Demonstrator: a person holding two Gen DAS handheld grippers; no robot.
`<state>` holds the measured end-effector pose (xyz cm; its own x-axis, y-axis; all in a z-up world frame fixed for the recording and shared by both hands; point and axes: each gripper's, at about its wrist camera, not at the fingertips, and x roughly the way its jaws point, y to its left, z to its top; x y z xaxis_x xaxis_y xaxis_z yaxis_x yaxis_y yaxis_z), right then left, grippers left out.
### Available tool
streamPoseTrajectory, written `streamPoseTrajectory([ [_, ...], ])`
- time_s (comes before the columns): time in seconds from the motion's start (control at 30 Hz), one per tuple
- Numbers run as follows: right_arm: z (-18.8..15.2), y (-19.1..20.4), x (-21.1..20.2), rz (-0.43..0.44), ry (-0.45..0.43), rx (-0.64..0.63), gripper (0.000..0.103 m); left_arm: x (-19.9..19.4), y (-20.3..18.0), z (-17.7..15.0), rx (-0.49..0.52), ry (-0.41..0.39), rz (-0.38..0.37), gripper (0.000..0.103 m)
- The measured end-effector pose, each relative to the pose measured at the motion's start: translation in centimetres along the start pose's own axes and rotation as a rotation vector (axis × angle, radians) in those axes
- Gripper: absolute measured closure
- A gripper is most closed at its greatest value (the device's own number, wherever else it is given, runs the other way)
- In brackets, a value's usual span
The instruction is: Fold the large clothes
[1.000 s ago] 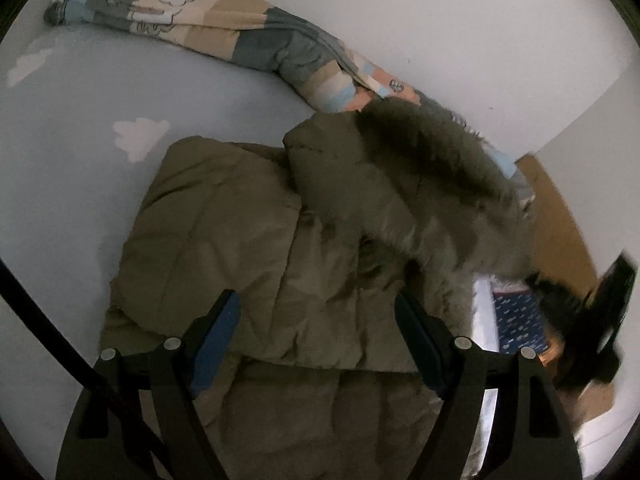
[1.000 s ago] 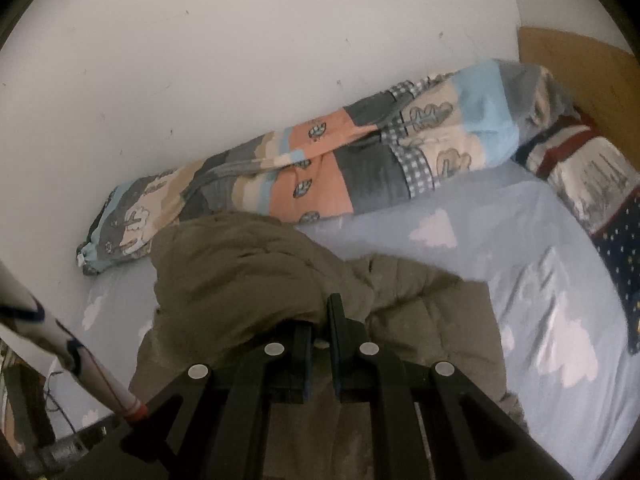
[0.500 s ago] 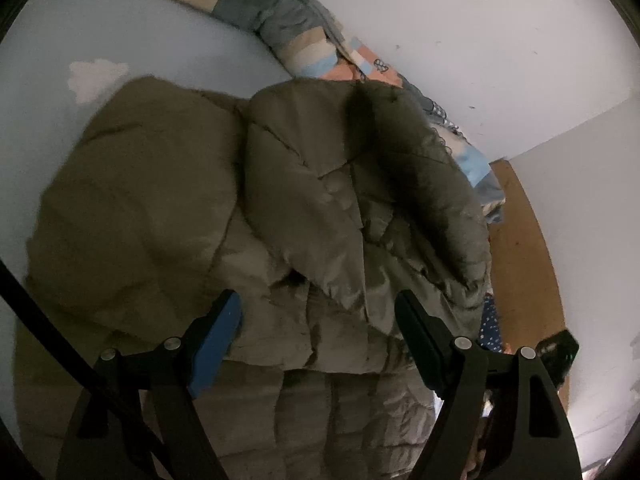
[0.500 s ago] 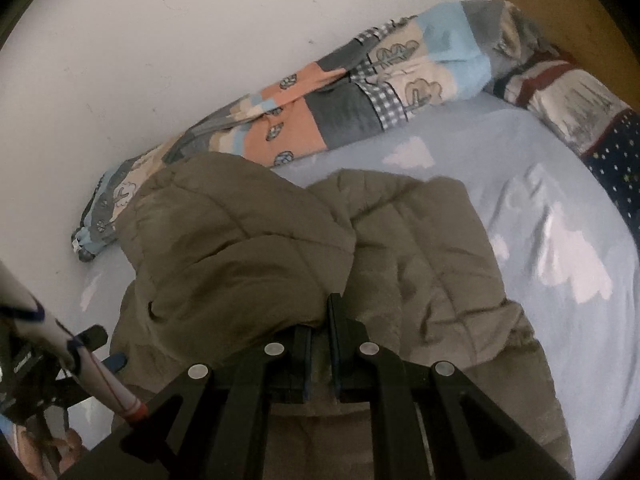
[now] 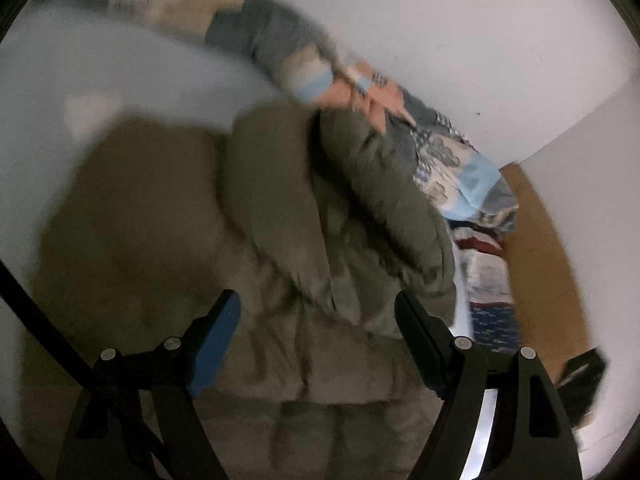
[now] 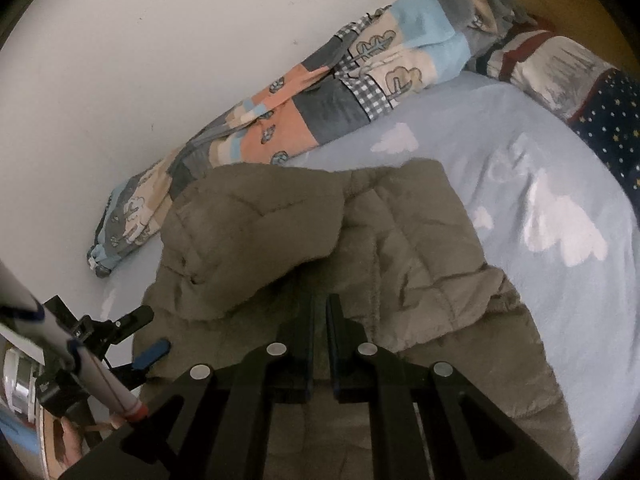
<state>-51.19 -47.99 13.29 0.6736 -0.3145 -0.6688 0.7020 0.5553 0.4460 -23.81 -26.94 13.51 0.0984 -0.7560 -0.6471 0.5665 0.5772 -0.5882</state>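
Note:
An olive quilted jacket [image 5: 280, 216] lies bunched on the light blue bed sheet [image 5: 120, 68], one part folded over the rest. My left gripper [image 5: 318, 312] is open, its fingers wide apart just above the jacket, holding nothing. In the right wrist view the jacket [image 6: 400, 240] fills the middle. My right gripper [image 6: 320, 304] is shut on a fold of the jacket's near edge. The left gripper [image 6: 148, 352] shows at the jacket's left edge in that view.
A rolled patchwork blanket [image 6: 320, 92] lies along the white wall [image 6: 160, 40]. A starry navy pillow [image 6: 608, 120] lies at the bed's right end by a wooden headboard [image 5: 544, 264]. The cloud-print sheet [image 6: 540, 200] extends to the right of the jacket.
The left view has swung and is blurred; the jacket sits a little farther from the open left fingers. The right gripper stays shut on the jacket, which now lies flatter and lower.

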Motion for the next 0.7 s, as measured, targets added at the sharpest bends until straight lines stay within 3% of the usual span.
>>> streamPoseTrajectory([
  [0.07, 0.6, 0.6, -0.2, -0.003, -0.014, -0.013, 0.096, -0.6, -0.7, 0.6, 0.058, -0.044, 0.047, 0.025],
  [0.2, 1.8, 1.9, 0.2, 0.0, -0.067, -0.018, 0.096, 0.2, -2.4, 1.3, 0.215, -0.08, 0.211, 0.025],
  [0.4, 2.9, 3.5, 2.6, -0.051, -0.11, -0.058, 0.092, 3.1, -3.4, 1.1, 0.344, -0.043, 0.276, 0.025],
  [0.47, 2.9, 3.5, 3.8, -0.084, -0.105, -0.086, 0.082, 4.9, -3.1, 0.8, 0.363, -0.006, 0.32, 0.025],
  [0.53, 2.6, 2.9, 5.4, -0.093, -0.083, -0.093, 0.073, 7.2, -2.4, 0.7, 0.36, 0.059, 0.42, 0.025],
  [0.57, 2.5, 2.6, 6.2, -0.103, -0.056, -0.098, 0.073, 8.3, -1.6, 0.4, 0.35, 0.099, 0.454, 0.024],
  [0.7, 1.5, 1.3, 9.0, -0.133, 0.038, -0.11, 0.073, 9.2, -1.4, -0.1, 0.388, 0.117, 0.49, 0.023],
])
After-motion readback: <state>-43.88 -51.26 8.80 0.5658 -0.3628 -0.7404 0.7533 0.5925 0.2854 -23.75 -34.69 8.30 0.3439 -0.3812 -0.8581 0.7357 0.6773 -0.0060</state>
